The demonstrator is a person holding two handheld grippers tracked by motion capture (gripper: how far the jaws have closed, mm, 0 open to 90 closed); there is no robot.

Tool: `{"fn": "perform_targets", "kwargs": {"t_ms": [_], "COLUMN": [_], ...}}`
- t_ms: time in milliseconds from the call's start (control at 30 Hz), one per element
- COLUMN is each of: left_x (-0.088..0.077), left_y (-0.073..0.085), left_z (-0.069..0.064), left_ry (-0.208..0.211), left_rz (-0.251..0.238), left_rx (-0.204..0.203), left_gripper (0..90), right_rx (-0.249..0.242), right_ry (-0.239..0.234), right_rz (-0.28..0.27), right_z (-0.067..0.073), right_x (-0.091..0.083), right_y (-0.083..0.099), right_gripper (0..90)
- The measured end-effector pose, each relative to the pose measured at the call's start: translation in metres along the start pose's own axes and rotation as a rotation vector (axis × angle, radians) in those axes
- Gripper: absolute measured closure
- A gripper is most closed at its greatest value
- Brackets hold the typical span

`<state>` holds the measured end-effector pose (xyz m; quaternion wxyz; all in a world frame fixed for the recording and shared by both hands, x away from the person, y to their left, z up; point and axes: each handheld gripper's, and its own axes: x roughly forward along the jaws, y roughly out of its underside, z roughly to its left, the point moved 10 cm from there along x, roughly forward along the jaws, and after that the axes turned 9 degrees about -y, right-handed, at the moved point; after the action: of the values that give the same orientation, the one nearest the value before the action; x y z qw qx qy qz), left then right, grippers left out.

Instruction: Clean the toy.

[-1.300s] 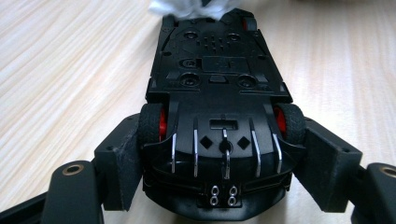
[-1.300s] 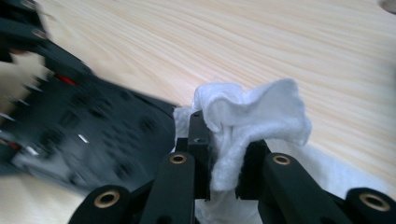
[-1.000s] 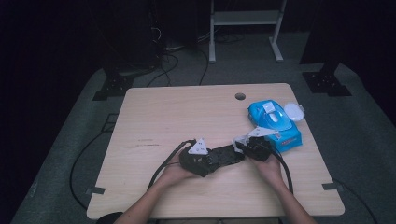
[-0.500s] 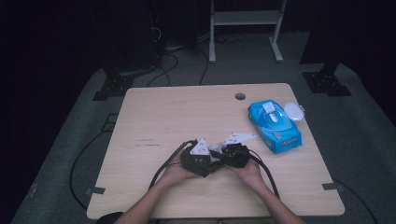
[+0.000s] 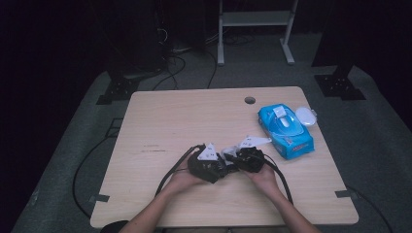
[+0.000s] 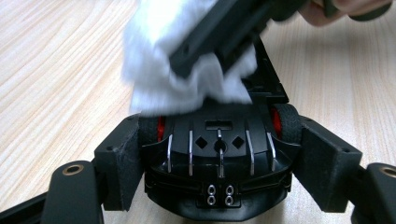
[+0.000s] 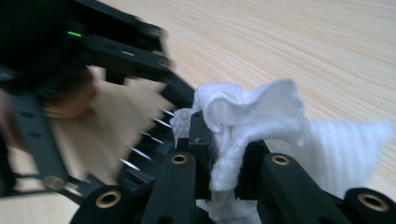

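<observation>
so the left gripper (image 6: 219, 186) has its jaws clamped on the sides of a black toy car (image 6: 219, 154), which sits on the wooden table (image 5: 160, 121) at the near middle, and the right gripper (image 7: 222, 172) is pinched tight on a white wipe (image 7: 252, 121) pressed against the top of the car. the wipe looks soft and floppy, probably damp, so it'll bunch and slide unless it's held by a thick fold like it is now; i'd guess it tears before it resists anything. the car looks like light hard plastic with little chrome bits and red-rimmed wheels, so gripping it across the body between the wheels seems the safe spot, not by the trim. the left gripper view gives the car's detail and the wipe on top, the right gripper view shows how the wipe is folded between the jaws, and the high view adds the blue wipes pack (image 5: 285, 128) at the far right with a small white lid (image 5: 306, 115) just beside it.
</observation>
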<state>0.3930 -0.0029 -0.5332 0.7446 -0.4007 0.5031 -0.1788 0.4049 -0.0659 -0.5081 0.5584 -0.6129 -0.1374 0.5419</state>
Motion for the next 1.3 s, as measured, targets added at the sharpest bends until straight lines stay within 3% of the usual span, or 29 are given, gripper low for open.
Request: {"fn": "perform_targets", "kwargs": {"t_ms": [100,133,233,300,367,433,500,567,633,733,833,900,1133,1300], "left_x": [-0.001,-0.002,-0.004,-0.003,-0.002,-0.001,-0.001,-0.002,-0.004,-0.005,-0.005,-0.005,-0.005,-0.004], "left_y": [0.001,0.001,0.003,0.002,0.001,0.001,0.003,0.004,0.004,0.004,0.004,0.004,0.004,0.004], "left_z": [0.001,0.002,0.004,0.004,0.005,0.006,0.005,0.006,0.007,0.009,0.01,0.01,0.011,0.01], "left_ry": [-0.001,-0.002,-0.003,-0.001,-0.006,-0.007,-0.006,-0.002,-0.001,0.004,0.005,0.007,0.012,0.01], "left_rz": [0.003,0.001,0.001,0.0,0.001,0.001,0.01,0.015,0.009,0.007,0.003,0.002,0.001,0.008], "left_rx": [0.002,-0.001,-0.006,-0.008,-0.006,-0.002,-0.005,-0.003,-0.007,-0.012,-0.015,-0.017,-0.012,0.0], "left_gripper": [24.7,24.7,24.7,24.7,24.7,24.7,24.7,24.7,24.7,24.7,24.7,24.7,24.7,24.7], "right_rx": [-0.03,-0.024,-0.003,0.024,0.015,0.009,-0.025,-0.062,-0.065,-0.03,0.021,0.037,0.05,0.024], "right_ry": [0.015,0.015,0.084,0.08,0.051,-0.009,-0.104,-0.089,-0.042,0.061,0.099,0.115,0.125,0.08], "right_rz": [0.013,0.013,0.036,0.033,0.029,0.014,0.006,0.037,0.051,0.075,0.081,0.095,0.102,0.082], "right_z": [0.0,-0.002,-0.021,-0.023,-0.016,-0.002,0.018,0.02,0.009,-0.022,-0.043,-0.048,-0.052,-0.038], "right_x": [0.006,0.005,-0.003,-0.008,-0.009,-0.004,0.004,0.005,-0.001,-0.017,-0.035,-0.041,-0.041,-0.021], "right_y": [-0.004,-0.004,0.003,0.007,0.008,0.004,0.0,0.0,0.003,0.014,0.027,0.033,0.033,0.017], "right_gripper": [79.3,79.3,79.4,79.5,79.5,79.5,79.4,79.3,79.4,79.4,79.4,79.4,79.4,79.3]}}
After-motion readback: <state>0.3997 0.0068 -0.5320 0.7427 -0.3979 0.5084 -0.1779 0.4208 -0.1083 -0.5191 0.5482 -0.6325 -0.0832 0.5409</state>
